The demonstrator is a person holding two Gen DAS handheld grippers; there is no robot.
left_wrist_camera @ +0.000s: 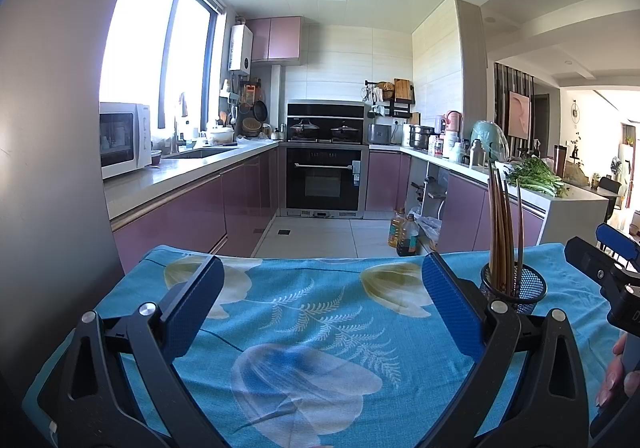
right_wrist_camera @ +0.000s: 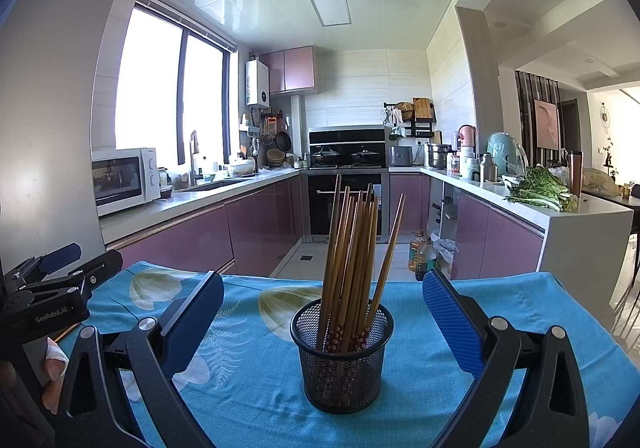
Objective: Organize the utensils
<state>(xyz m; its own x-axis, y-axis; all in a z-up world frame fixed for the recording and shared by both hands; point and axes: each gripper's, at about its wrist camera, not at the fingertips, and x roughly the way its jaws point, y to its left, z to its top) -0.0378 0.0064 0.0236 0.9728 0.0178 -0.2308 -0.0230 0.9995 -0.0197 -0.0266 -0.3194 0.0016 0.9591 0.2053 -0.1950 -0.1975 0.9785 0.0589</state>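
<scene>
Table [right_wrist_camera: 256, 380] is covered with a blue cloth printed with pale flowers and fern sprays.

Black wire-mesh holder [right_wrist_camera: 341, 356] stands upright on the cloth, lower centre of the right wrist frame. In the left wrist frame it sits at right, just behind the right-hand finger of that gripper. It holds a bundle of wooden chopsticks [right_wrist_camera: 352, 252], tips up. Most are bunched together; one leans apart to the right. Patterned ends show through the mesh at the bottom.

Right tongs [right_wrist_camera: 323, 322]: spread wide, nothing gripped. The blue-padded fingers [right_wrist_camera: 450, 322] stand either side of the holder, well clear of it. The holder is beyond the fingertips, not between the pads.

Left tongs [left_wrist_camera: 318, 306]: also spread wide, empty, over bare cloth at lower centre of the frame. Holder lies to its right, outside the span.

Each camera catches the other gripper at the frame edge, along with fingertips of the hand holding it: left-hand fingers [right_wrist_camera: 54, 364] at lower left, right-hand fingers [left_wrist_camera: 616, 376] at lower right.

Background: kitchen with mauve cabinets, oven [right_wrist_camera: 346, 204] at centre back, microwave [right_wrist_camera: 124, 178] at left, leafy greens [right_wrist_camera: 540, 190] on the right counter, oil bottles [right_wrist_camera: 422, 254] on the floor.
</scene>
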